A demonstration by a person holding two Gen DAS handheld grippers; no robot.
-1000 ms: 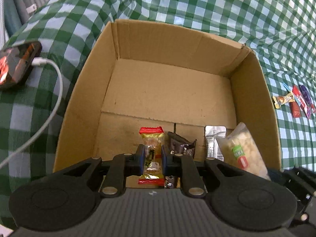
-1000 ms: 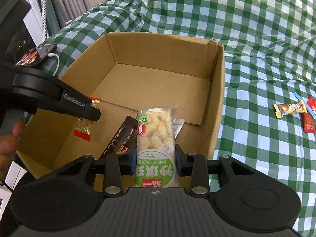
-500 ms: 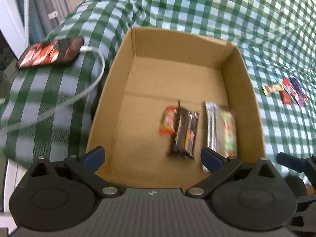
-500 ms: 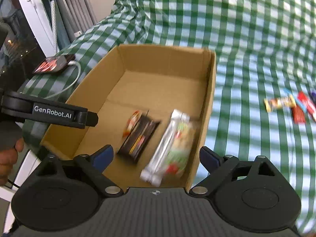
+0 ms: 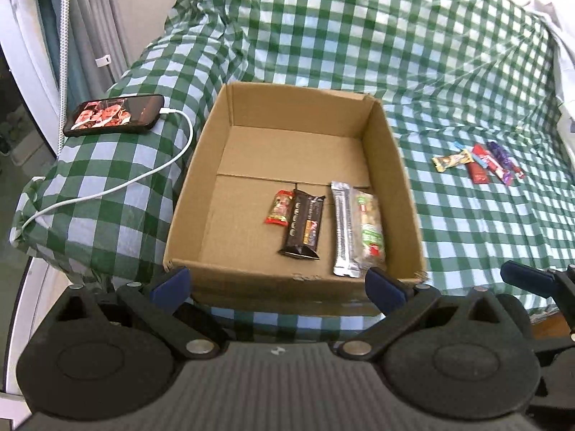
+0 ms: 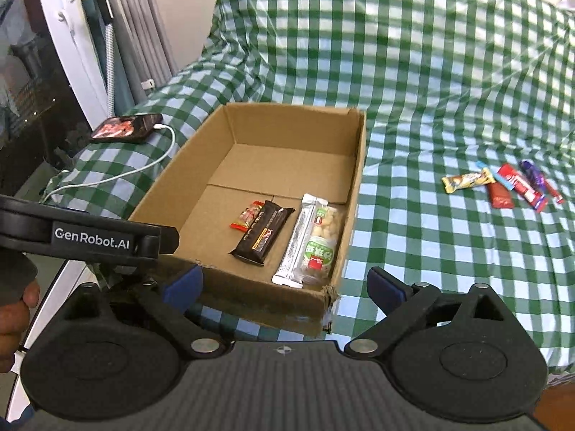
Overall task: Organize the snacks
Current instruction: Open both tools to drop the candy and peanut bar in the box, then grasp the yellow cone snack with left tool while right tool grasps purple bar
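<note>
Both the left tongs (image 5: 276,283) and right tongs (image 6: 285,285) hover empty and spread wide at the near edge of the brown cardboard box (image 5: 201,194), while the loose colourful snack bars (image 6: 503,186) lie on the green-checked bed, forward-right, nearer the right tongs.

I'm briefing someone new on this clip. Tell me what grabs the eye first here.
The cardboard box sits mid-frame on the green checked cloth, with four snacks in a row near its front: red candy, dark bar, silver bar, puffed snack. To its right lies a loose pile of wrappers; to its left, a lit phone on a white cable. Both grippers are open and empty.
</note>
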